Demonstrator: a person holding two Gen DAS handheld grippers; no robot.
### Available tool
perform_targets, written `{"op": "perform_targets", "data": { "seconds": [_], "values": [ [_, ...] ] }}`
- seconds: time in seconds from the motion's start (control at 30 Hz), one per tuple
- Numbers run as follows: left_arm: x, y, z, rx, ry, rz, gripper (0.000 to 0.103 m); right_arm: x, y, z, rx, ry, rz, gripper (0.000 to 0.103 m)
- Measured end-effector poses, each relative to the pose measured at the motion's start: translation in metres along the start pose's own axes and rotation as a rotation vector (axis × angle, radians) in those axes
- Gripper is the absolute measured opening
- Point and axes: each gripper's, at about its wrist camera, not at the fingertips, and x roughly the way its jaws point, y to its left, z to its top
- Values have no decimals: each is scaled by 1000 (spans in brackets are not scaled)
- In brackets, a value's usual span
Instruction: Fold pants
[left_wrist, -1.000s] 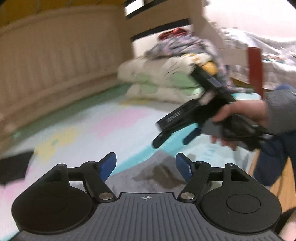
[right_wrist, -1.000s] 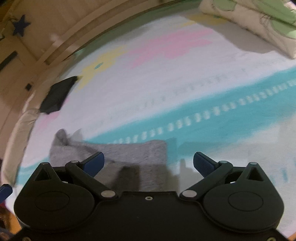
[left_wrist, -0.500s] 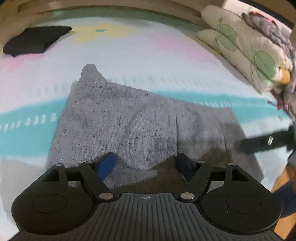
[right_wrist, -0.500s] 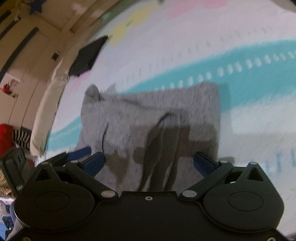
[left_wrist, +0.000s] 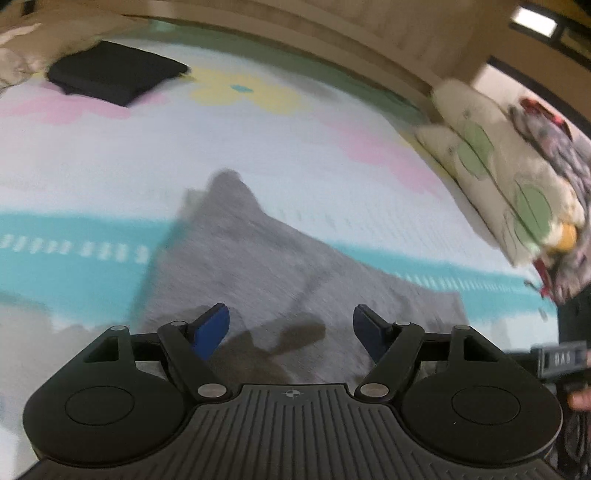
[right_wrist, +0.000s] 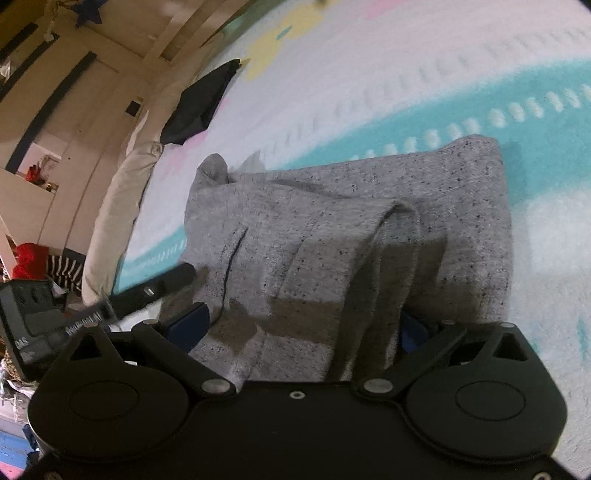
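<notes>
You are holding both grippers low over the near edge of the grey pants (right_wrist: 347, 236), which are lying partly folded on the bed sheet (left_wrist: 110, 155), a pale sheet with a teal band, pink patches and a yellow flower print. The pants are sitting across the teal band, with one pointed corner sticking up at the far left end.

Left gripper (left_wrist: 291, 328): you are keeping its jaws wide apart, with the blue fingertips (left_wrist: 212, 326) hovering above the grey fabric; nothing is being pinched between them. This view is motion-blurred. In the right wrist view the left gripper is showing as a dark finger at the left edge of the pants.

Right gripper (right_wrist: 299, 328): you are holding its jaws spread wide too. A raised fold of the pants is bulging up between the fingers and partly covering the right fingertip, but the pads are not pressing on the cloth.

A folded black garment (left_wrist: 114, 75) is lying at the far left of the bed, well apart from the pants. Folded quilts (left_wrist: 509, 184) with green leaf prints are stacking up at the far right, with a patterned cloth on top. A wooden bed rail (left_wrist: 332, 48) is running along the far side.
</notes>
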Motion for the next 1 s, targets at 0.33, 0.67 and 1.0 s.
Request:
{"op": "perform_targets", "data": {
  "seconds": [0.33,0.67,1.0],
  "values": [
    [-15,30,5,-120,-64,145,72,-14,49,1,-208,-103,-80,32],
    [12,13,-5,-29,84,156,72,-6,11,11,-154,5,-330,56],
    [7,16,-29,-9,208,135,75,-48,34,5,-285,-279,-421,86]
  ]
}}
